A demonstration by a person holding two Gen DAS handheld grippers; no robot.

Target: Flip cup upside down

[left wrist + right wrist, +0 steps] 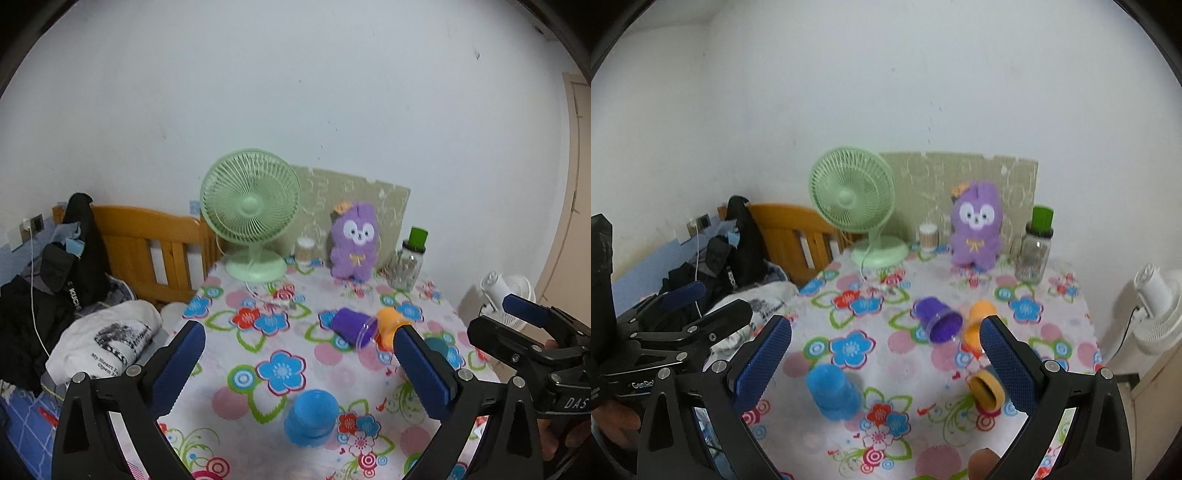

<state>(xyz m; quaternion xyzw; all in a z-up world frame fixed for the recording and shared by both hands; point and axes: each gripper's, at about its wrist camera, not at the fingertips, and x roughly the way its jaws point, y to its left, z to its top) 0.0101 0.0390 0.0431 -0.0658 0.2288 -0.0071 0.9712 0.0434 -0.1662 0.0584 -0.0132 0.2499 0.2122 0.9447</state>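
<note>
Blue cup [311, 416] upside down on the flowered counter [236, 373], base uppermost, at 6 o'clock in the left wrist view and between the spread fingers of the left gripper [299, 369], untouched by either. Same cup [833, 397] toward 7 o'clock in the right wrist view. Left gripper released, jaws wide apart, nothing between them; right gripper [886, 363] likewise released and holding nothing. Purple cup [352, 326] on its side past centre, toward 2 o'clock, mouth facing the camera, just beside an orange cup [388, 325] also lying down. Another small orange cup [987, 387] on its side at 4 o'clock in the right wrist view. At the far edge, around 12 o'clock: green fan [251, 214], purple plush toy [352, 240], glass jar with green lid [410, 264]. Readable writing: "KUCHE…" on black clothing [79, 251] at 9 o'clock, "My Heart Is…" partly legible on a white printed bag [107, 339], "DAS" on the right gripper's body, "GenRob…" on the left gripper's body.
</note>
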